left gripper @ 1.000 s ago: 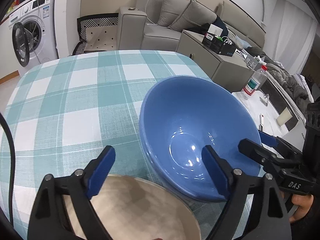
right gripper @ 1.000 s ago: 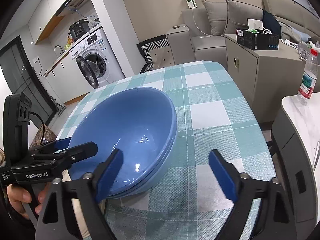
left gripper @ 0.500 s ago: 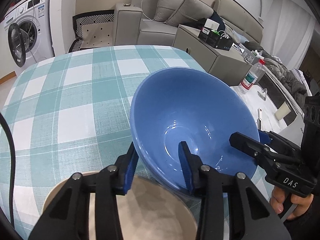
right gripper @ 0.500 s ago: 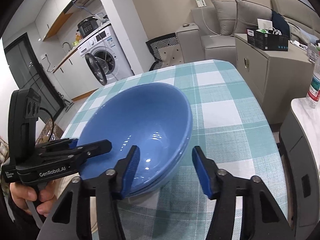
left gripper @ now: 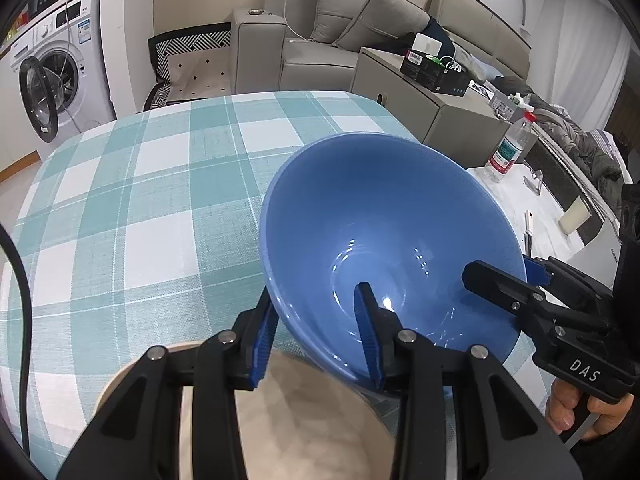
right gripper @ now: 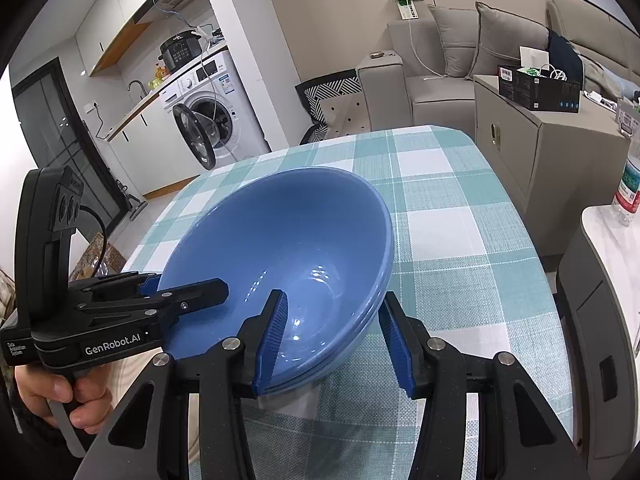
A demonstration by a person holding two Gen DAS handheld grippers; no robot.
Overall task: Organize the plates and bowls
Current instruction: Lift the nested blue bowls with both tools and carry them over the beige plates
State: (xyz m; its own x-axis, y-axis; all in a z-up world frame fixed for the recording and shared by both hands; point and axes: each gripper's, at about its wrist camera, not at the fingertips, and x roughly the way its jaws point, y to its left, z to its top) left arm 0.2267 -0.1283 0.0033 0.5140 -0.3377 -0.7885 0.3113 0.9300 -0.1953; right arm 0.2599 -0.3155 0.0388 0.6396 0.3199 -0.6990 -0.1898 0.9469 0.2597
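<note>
A deep blue bowl [left gripper: 384, 240] [right gripper: 288, 240] is tilted over the checked table; the right wrist view shows a second blue rim nested under it. My left gripper [left gripper: 316, 336] [right gripper: 188, 288] straddles its near wall with one pad inside and one outside, and the jaws are closing on the wall. On the opposite side my right gripper [right gripper: 334, 340] [left gripper: 500, 276] is shut on the wall in the same way. A beige dish [left gripper: 304, 420] lies beneath my left gripper, partly hidden by its fingers.
The teal-and-white checked tablecloth [left gripper: 140, 220] stretches away behind the bowl. To the right a white counter [left gripper: 532, 208] carries a water bottle [left gripper: 512, 144]. Beyond stand a grey cabinet [right gripper: 532, 148], a sofa and a washing machine [left gripper: 52, 92].
Both grippers' jaws went from wide apart to closed on opposite sides of the blue bowl's wall. The bowl now tilts more steeply. Neither hand has shifted much.
</note>
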